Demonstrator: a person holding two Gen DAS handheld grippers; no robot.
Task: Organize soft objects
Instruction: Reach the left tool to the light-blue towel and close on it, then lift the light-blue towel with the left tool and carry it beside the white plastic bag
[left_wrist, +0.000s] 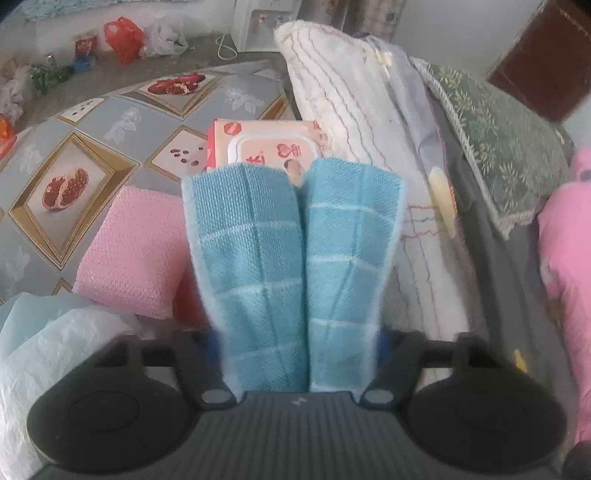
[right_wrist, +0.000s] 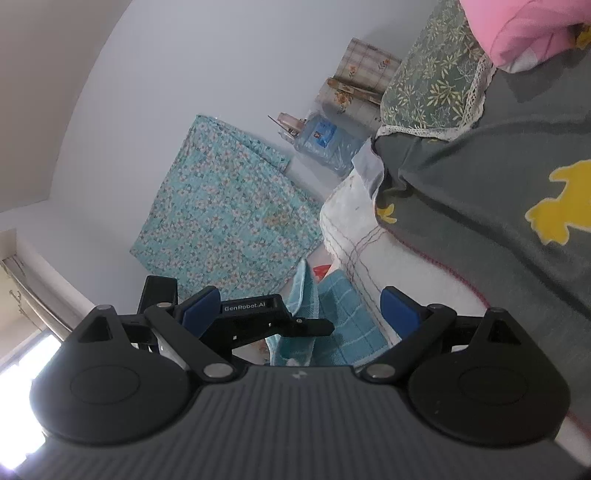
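A blue checked towel (left_wrist: 295, 251) stands folded double between the fingers of my left gripper (left_wrist: 299, 336), which is shut on its lower part. The towel hides most of both blue pads. Behind it lies a pink pack of wet wipes (left_wrist: 266, 147), and a folded pink cloth (left_wrist: 136, 251) sits to its left on the pomegranate-print sheet (left_wrist: 92, 147). My right gripper (right_wrist: 299, 306) is open with nothing between its pads. Past them, the right wrist view shows the left gripper (right_wrist: 251, 317) and the blue towel (right_wrist: 343, 317).
A white quilted pillow (left_wrist: 340, 92), a green leaf-print pillow (left_wrist: 498, 140) and pink bedding (left_wrist: 569, 258) are stacked to the right. Pale crinkled sheets (left_wrist: 44, 350) lie at the lower left. Red bags (left_wrist: 123, 37) and a white dispenser (left_wrist: 258, 22) stand on the floor beyond.
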